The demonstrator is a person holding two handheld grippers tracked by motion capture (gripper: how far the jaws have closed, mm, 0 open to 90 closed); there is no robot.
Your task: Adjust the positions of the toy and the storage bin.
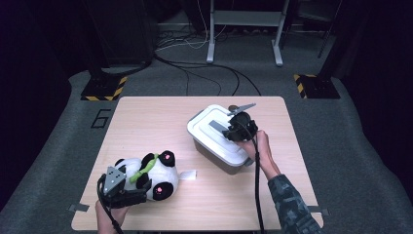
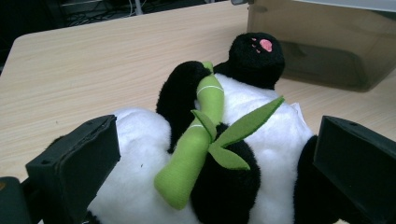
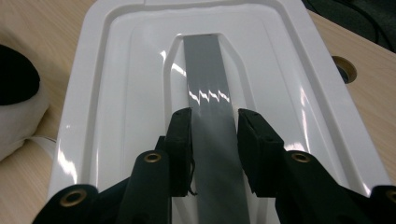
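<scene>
At the lower left of the high view, the left gripper (image 1: pixel 130 191) sits at the near end of a plush panda (image 1: pixel 148 175) lying on the wooden table (image 1: pixel 146 117). In the left gripper view its 2 black jaws stand wide apart at the lower left and lower right corners, with the panda's white and black body between them; whether the pads actually press the plush cannot be told from here. A green bamboo stalk (image 2: pixel 198 135) with 2 leaves lies slantwise across the panda's front, and a black paw with pink pads (image 2: pixel 256 56) points toward the upper middle of that frame. A small white tag (image 1: pixel 189 175) lies on the table just beside the panda, to its right.

Right of center in the high view stands a grey storage box (image 1: pixel 219 153) with a white lid (image 1: pixel 207 129) on it — well apart from the panda. The right gripper (image 1: pixel 233 129) rests on the lid, held by a hand (image 1: pixel 260 148) coming up from the lower right, its sleeve camouflage-patterned. In the right gripper view, the 2 jaws are closed in on the lid's grey handle strip (image 3: pixel 208 93) — 1 pad on each side of it, touching its edges. A round hole in the tabletop (image 3: pixel 345 69) shows at the right edge of that frame.
</scene>
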